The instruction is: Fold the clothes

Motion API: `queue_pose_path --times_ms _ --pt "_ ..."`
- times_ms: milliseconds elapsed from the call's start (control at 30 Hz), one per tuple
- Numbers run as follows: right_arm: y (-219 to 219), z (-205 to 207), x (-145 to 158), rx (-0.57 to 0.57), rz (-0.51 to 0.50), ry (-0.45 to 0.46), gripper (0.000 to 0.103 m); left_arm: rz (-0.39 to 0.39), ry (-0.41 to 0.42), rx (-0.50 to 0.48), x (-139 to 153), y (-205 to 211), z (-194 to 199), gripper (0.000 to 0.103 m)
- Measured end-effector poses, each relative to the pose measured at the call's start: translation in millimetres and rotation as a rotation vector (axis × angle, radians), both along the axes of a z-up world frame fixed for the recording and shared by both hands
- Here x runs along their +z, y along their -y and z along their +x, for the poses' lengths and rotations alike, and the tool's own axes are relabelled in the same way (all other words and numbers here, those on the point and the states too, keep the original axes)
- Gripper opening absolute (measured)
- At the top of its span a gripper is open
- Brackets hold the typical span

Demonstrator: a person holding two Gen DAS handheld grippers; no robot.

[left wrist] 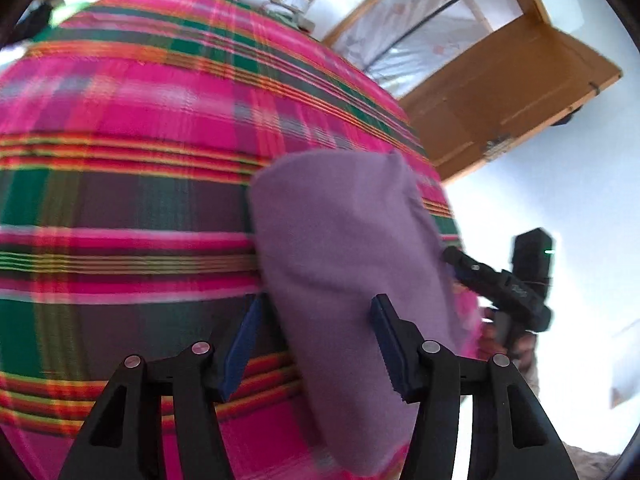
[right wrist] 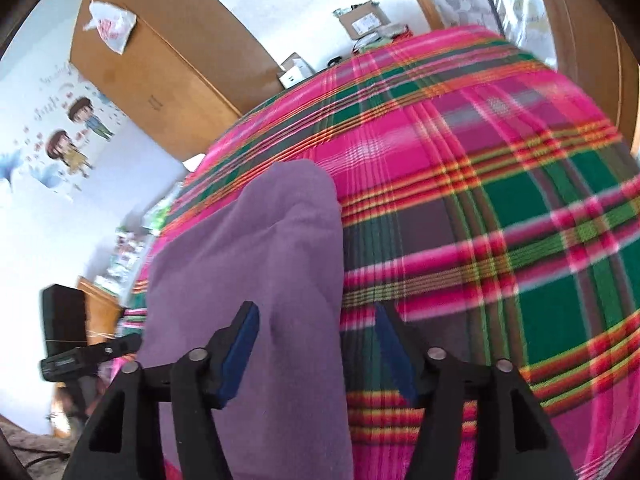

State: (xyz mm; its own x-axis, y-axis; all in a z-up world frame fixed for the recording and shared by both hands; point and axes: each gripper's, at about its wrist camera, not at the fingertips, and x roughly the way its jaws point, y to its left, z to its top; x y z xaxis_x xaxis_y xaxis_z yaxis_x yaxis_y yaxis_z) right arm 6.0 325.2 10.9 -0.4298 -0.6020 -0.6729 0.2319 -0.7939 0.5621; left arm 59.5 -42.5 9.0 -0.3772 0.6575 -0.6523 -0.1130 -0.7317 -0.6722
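The purple garment (left wrist: 340, 256) lay folded into a long, narrow bundle on the plaid bed cover (left wrist: 120, 128), its long axis running away from both tools. The left tool (left wrist: 316, 344) stood open, pads apart, with the bundle's near end between them, seemingly unpressed, though blur made that hard to confirm. The right tool (right wrist: 316, 350) was likewise open over the same near end. Both hands sat equally close, 1 at each side.
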Motion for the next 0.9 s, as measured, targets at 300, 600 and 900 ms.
queue_pose_path --times_ms 300,600,900 --pt "-2 -21 -9 0.187 -0.068 0.083 0.069 0.129 0.14 -0.081 -21 -4 -18 0.061" --pt "-8 -46 -11 0.345 -0.056 0.206 0.069 0.239 0.214 -0.095 -30 2 -23 0.065" --pt "-9 -51 -9 0.421 -0.049 0.199 0.07 0.254 0.223 -0.117 -41 1 -12 0.066"
